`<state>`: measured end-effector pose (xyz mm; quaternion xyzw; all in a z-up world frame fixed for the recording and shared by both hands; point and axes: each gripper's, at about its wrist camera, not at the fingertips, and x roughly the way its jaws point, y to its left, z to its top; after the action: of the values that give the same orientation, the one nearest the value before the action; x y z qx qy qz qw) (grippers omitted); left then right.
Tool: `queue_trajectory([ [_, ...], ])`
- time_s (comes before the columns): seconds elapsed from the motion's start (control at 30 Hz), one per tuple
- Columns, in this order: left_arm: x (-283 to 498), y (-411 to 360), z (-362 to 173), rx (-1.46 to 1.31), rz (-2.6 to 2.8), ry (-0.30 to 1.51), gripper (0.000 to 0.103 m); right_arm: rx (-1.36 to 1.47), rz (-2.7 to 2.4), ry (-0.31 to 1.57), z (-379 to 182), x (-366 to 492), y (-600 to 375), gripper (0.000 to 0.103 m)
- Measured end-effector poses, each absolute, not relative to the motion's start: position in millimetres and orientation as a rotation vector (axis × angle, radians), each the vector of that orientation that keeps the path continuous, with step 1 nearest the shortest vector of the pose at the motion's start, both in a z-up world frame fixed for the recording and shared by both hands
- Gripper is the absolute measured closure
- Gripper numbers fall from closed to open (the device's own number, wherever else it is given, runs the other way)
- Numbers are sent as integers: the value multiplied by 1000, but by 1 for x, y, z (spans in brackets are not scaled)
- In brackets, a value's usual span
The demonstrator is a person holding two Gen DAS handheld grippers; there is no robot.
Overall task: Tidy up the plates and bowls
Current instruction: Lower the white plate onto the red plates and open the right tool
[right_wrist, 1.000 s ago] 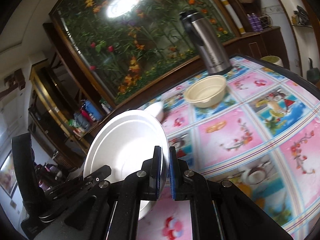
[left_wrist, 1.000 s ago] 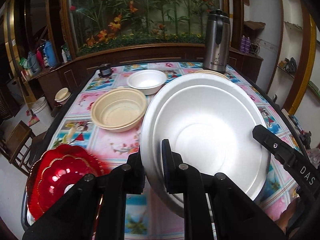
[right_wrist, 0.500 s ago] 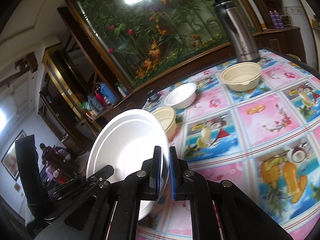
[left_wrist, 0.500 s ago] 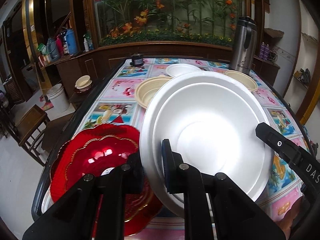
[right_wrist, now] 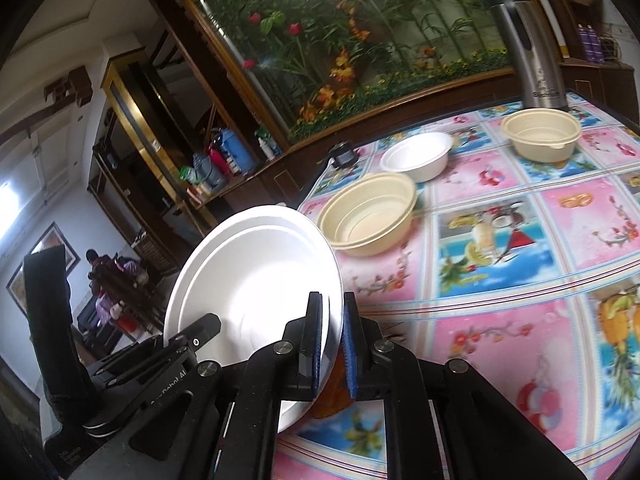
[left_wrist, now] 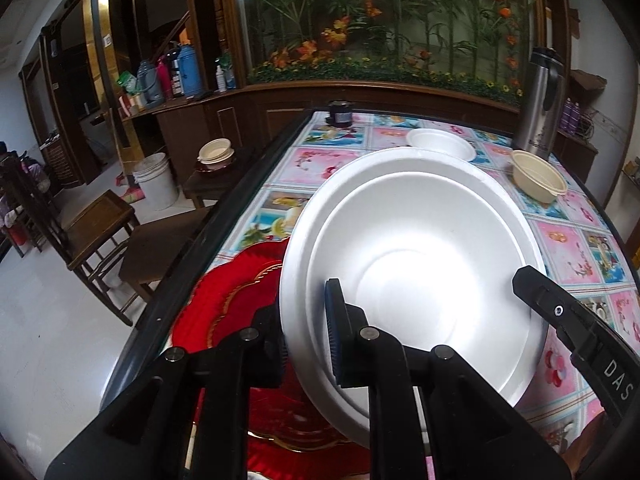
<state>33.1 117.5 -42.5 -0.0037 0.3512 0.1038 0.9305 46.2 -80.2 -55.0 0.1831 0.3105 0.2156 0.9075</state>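
Left wrist view: left gripper (left_wrist: 306, 344) pinches the white plate's (left_wrist: 420, 264) rim above red plates (left_wrist: 228, 300). Right gripper (right_wrist: 332, 344) pinches its opposite rim.

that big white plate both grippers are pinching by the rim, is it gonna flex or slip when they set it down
The white plate looks like thin matte foam, so it is probably very light and may bend a little at the rim. Left gripper and right gripper each pinch opposite edges, which should limit sagging. Its matte surface seems unlikely to slip, but it could slide on the glossy red plate beneath.
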Motion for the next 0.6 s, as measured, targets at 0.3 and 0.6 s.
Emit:
queue_trajectory([
  [0.3, 35, 141, -57, -9, 287, 748, 86, 299, 474, 671, -67, 49, -39, 92],
  [0.6, 40, 147, -74, 3, 309, 793, 84, 265, 477, 705, -81, 51, -23, 91],
])
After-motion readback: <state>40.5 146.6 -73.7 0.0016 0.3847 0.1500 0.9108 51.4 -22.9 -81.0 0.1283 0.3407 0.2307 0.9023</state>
